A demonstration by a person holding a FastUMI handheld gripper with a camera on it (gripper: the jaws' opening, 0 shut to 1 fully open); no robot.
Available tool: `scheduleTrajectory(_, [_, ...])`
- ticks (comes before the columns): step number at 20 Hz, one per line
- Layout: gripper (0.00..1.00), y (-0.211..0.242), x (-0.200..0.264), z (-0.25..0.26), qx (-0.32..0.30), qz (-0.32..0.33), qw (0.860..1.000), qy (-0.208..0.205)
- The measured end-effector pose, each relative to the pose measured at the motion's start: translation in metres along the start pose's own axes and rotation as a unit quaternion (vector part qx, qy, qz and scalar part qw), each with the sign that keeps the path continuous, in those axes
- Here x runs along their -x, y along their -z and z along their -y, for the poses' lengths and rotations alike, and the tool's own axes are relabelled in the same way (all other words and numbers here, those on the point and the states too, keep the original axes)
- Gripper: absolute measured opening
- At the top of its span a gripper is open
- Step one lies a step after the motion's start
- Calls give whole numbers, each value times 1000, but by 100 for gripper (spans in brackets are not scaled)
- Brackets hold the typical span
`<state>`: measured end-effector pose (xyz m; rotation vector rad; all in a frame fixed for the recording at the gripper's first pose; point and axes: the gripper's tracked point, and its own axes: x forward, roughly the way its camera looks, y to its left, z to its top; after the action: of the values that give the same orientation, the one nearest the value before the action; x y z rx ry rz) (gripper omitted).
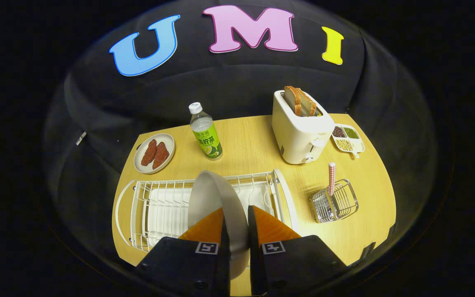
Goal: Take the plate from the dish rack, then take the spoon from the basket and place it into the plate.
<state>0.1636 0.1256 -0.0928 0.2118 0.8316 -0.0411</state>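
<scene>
Two fingers of the gripper [236, 216] close on the rim of a grey plate [217, 206], one finger on each face, so the plate stands on edge between them and rises just ahead of their tips. Directly beyond and below it sits a white wire dish rack [159, 206] on its white drip tray, lying lengthwise along the near side of a pale wooden table [254, 148]. To the right of the rack, apart from it, stands a small wire basket [336, 204] holding a spoon [331, 178] upright; only its red-and-white checked handle can be seen, sticking up above the wires. Farther back on the right, a cream toaster [301, 132] carries two slices of bread [299, 101] in its slots. Just beside the toaster on its right lies a small white divided dish [349, 139] with three compartments, one holding dark reddish beans, one green beans and one pale yellow beans. Near the middle of the far edge stands a clear bottle [205, 132] with a white cap and a green label; its writing is too small to read. To the bottle's left, a round grey plate with meat [154, 153] holds two reddish-brown pieces side by side.
</scene>
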Motion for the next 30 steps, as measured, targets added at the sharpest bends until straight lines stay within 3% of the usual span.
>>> scheduleTrajectory(12, [23,30,92,83,-40,32,994,-100])
scheduleTrajectory(19, [23,100,137,146,-60,-11,991,-117])
scheduleTrajectory(26, [23,160,128,190,-71,-67,987,-129])
scheduleTrajectory(30, [23,177,97,207,-67,-96,984,-137])
